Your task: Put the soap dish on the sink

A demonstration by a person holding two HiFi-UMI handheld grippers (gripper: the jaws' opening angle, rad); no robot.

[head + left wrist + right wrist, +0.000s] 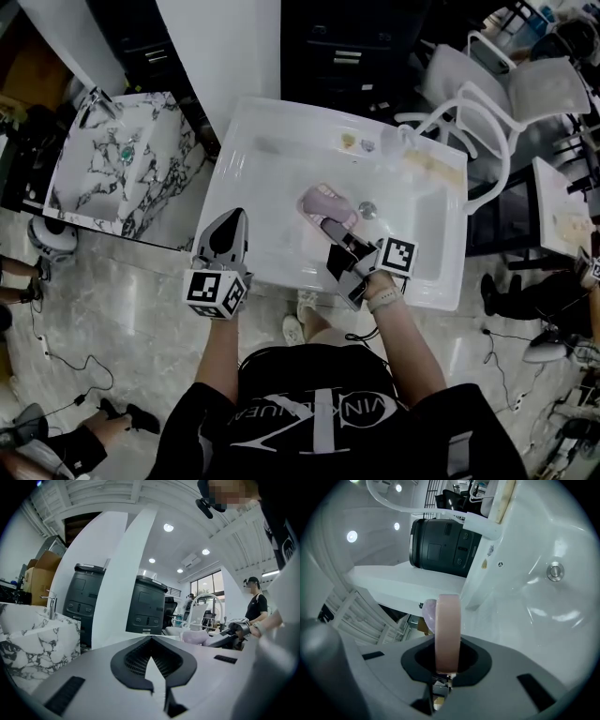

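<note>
In the head view the pink soap dish (319,200) hangs over the basin of the white sink (272,127), close to the drain (367,210). My right gripper (334,228) is shut on the dish's near edge. The right gripper view shows the dish (447,620) edge-on and upright between the jaws of that gripper (447,644), with the sink wall (534,606) behind it. My left gripper (232,222) hovers over the sink's front left rim, shut and holding nothing. From the left gripper (151,641) the dish (194,636) shows far to the right.
A marble-patterned sink (122,159) stands to the left, across a gap of floor. White chairs (525,89) crowd the right side, one arching over the sink's back right corner. Dark cabinets (347,47) stand behind. Cables lie on the tiled floor (75,366).
</note>
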